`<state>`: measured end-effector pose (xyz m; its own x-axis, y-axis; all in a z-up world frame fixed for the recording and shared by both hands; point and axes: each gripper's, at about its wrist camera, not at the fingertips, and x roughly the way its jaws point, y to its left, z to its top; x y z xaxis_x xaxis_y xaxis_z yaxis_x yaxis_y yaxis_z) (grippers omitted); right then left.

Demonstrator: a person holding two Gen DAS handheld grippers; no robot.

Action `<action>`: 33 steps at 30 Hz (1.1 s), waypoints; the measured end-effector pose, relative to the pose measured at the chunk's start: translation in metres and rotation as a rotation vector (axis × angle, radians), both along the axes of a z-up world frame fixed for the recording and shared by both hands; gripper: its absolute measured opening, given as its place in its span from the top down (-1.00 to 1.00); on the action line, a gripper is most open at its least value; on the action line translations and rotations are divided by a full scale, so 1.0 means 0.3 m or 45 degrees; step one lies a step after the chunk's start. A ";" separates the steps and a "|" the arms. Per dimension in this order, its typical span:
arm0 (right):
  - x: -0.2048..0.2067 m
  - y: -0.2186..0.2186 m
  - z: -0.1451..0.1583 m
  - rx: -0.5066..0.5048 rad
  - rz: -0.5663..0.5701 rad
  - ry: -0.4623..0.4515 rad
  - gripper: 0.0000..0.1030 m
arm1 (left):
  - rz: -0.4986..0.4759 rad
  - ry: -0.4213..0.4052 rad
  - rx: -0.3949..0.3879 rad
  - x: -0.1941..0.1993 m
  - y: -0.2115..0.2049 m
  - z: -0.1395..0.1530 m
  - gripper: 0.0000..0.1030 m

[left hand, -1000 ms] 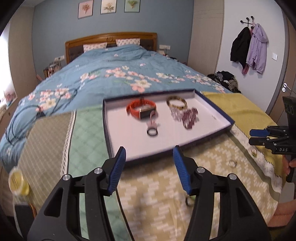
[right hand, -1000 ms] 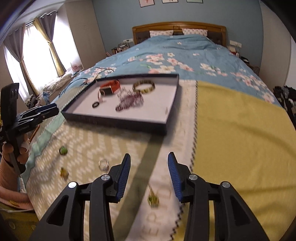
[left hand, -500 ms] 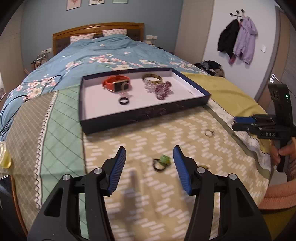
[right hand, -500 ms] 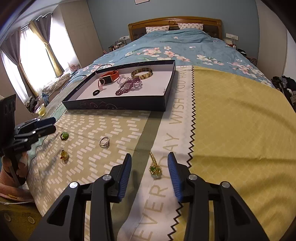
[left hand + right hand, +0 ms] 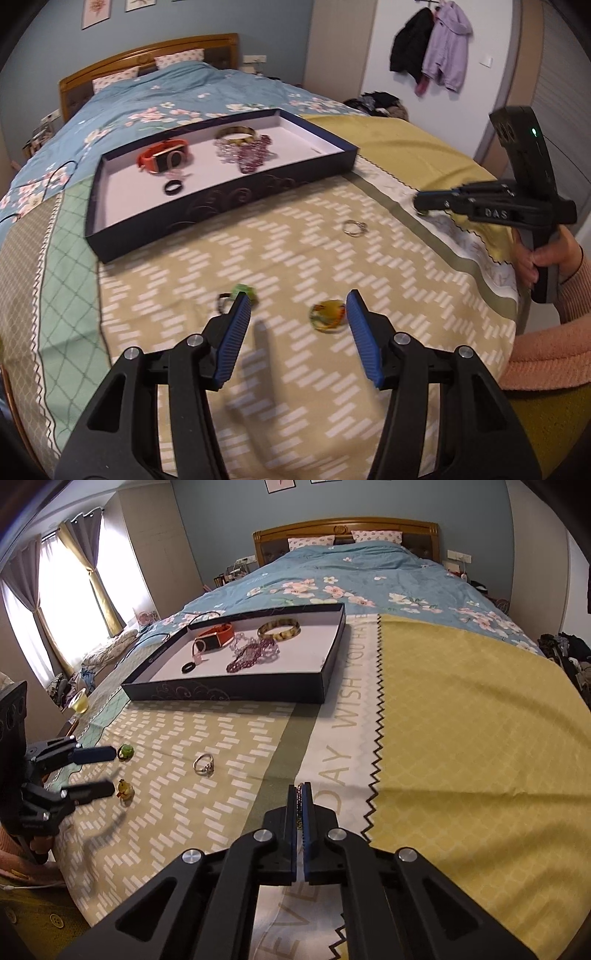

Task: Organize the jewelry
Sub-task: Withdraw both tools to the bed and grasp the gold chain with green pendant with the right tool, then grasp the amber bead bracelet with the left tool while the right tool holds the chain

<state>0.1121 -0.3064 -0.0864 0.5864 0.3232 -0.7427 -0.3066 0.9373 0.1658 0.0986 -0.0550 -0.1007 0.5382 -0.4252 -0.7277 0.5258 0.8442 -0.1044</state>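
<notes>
- Fingers of the right gripper (image 5: 299,794) are pressed together over the white lettered strip of the blanket (image 5: 480,720); a thin bit of gold chain (image 5: 301,825) shows in the slit between the blue pads, so they are clamped on it.
- Left gripper (image 5: 295,314) has its fingers spread apart and holds nothing. It hangs low over the patterned part of the blanket.
- Between its tips, close to the right one, lies a yellow ring (image 5: 328,312), blurred. A green ring (image 5: 240,291) lies just outside the left tip, partly hidden behind it.
- Farther out on the blanket, between the two grippers, sits a silver ring (image 5: 354,227), apart from the others.
- Beyond the rings stands a dark tray (image 5: 229,199) with a white floor. It holds an orange watch (image 5: 164,158), a black ring (image 5: 173,187), a gold bangle (image 5: 236,133) and a heap of purple beads (image 5: 251,155), the beads touching the bangle.
- At the right edge of the left view, a hand (image 5: 543,258) in a pink sleeve grips the right gripper's handle.
</notes>
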 end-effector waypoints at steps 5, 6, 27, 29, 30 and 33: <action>-0.005 0.009 0.021 0.019 0.021 -0.027 0.98 | -0.065 0.043 0.021 -0.002 -0.043 -0.021 0.05; -0.005 0.013 0.024 0.022 0.025 -0.030 0.98 | -0.071 0.053 0.022 0.001 -0.049 -0.025 0.11; 0.014 0.097 0.084 0.131 0.128 -0.093 0.98 | -0.014 0.027 -0.005 0.026 -0.021 0.008 0.62; 0.020 0.102 0.094 0.145 0.132 -0.104 0.98 | -0.007 0.012 -0.015 0.029 -0.014 0.023 0.62; 0.025 0.108 0.100 0.152 0.137 -0.109 0.98 | -0.001 0.000 -0.018 0.032 -0.009 0.033 0.62; 0.036 0.118 0.110 0.175 0.145 -0.116 0.98 | 0.014 -0.019 -0.025 0.039 0.001 0.050 0.62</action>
<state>0.1230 -0.2709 -0.0535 0.6030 0.4858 -0.6328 -0.4289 0.8662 0.2563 0.1103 -0.0545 -0.0856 0.5534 -0.4336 -0.7112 0.5184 0.8476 -0.1134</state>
